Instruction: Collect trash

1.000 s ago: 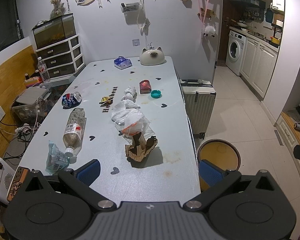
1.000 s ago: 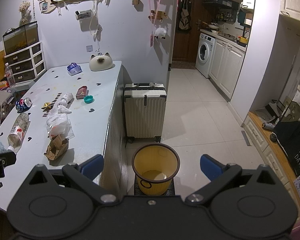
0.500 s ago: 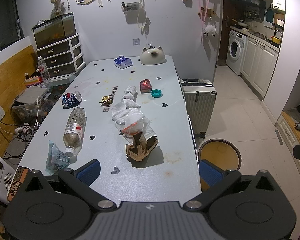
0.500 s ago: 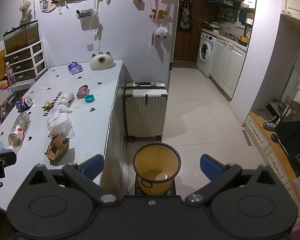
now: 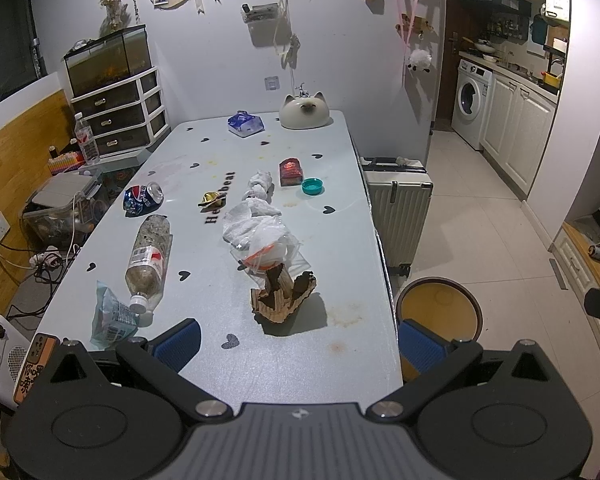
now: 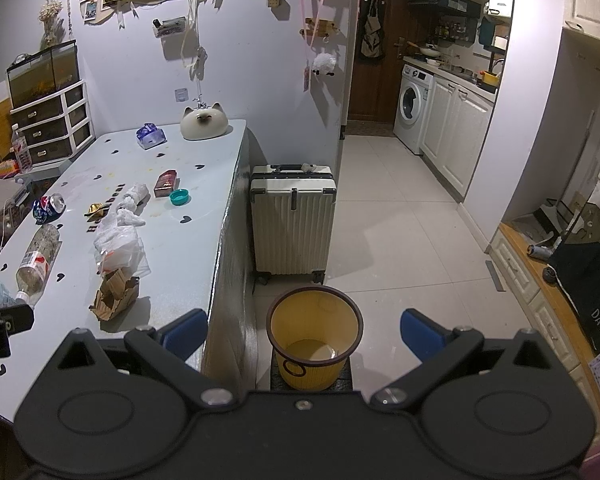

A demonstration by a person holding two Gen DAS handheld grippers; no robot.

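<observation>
Trash lies along the pale table (image 5: pixel 220 360): torn brown cardboard (image 5: pixel 283 295) nearest, clear plastic bags (image 5: pixel 260 236), a plastic bottle (image 5: pixel 150 254) on its side, a blue-green wrapper (image 5: pixel 110 316), a crushed blue can (image 5: pixel 142 198), a gold wrapper (image 5: pixel 211 199), crumpled tissue (image 5: pixel 258 184), a red packet (image 5: pixel 291 171) and a teal cap (image 5: pixel 312 186). My left gripper (image 5: pixel 298 342) hovers open above the table's near end, short of the cardboard. Open and holding nothing, my right gripper (image 6: pixel 304 330) hangs over the yellow bin (image 6: pixel 315 334) on the floor beside the table.
A white suitcase (image 6: pixel 293 222) stands behind the bin against the table's side. At the far end sit a cat-shaped ceramic piece (image 5: pixel 303 111) and a blue tissue pack (image 5: pixel 245 124). Drawers with a fish tank (image 5: pixel 108 60) are at the back left; open tiled floor stretches toward the kitchen.
</observation>
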